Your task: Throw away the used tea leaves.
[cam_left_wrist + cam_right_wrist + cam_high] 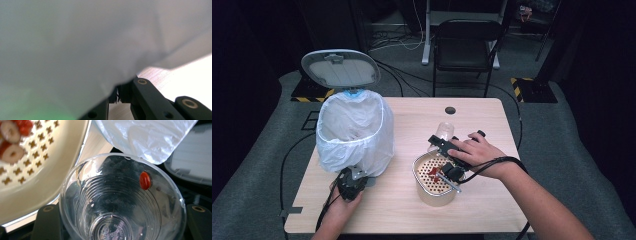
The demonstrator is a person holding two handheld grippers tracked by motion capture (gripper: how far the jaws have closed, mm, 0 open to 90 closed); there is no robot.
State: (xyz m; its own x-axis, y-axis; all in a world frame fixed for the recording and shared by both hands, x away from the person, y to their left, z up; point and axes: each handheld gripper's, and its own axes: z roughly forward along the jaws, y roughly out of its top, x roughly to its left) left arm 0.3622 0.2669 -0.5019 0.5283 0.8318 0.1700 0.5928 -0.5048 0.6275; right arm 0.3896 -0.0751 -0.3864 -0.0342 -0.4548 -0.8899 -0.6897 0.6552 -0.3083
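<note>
- Clear plastic cup (122,202) sits between your right claw's (122,225) jaws, held on its side; the right gripper view looks straight into its mouth. In the high view the cup (443,132) is just past the strainer, mid-table, a bit toward the right edge.
- One small red berry (145,180) sticks to the cup's inner wall near the rim. Rest of the cup looks empty.
- Right claw (439,142) is closed on the cup, your hand (477,152) on top of the gripper body, over the far rim of the strainer.
- Cream strainer basket (434,195) with a perforated bottom stands near the table's front edge, right of centre. Red bits and pale round slices (11,152) lie on the perforations.
- Bin with a white liner bag (354,132) stands at the table's left side, lid (340,68) flipped up behind it.
- Left claw (352,181) is at the front foot of the bin, jaws closed with the liner's hem (100,62) draped over them; whether the film is actually pinched between the tips is hidden by the film itself.
- Left hand (342,202) sits near the table's front edge, left of the strainer and well apart from it.
</note>
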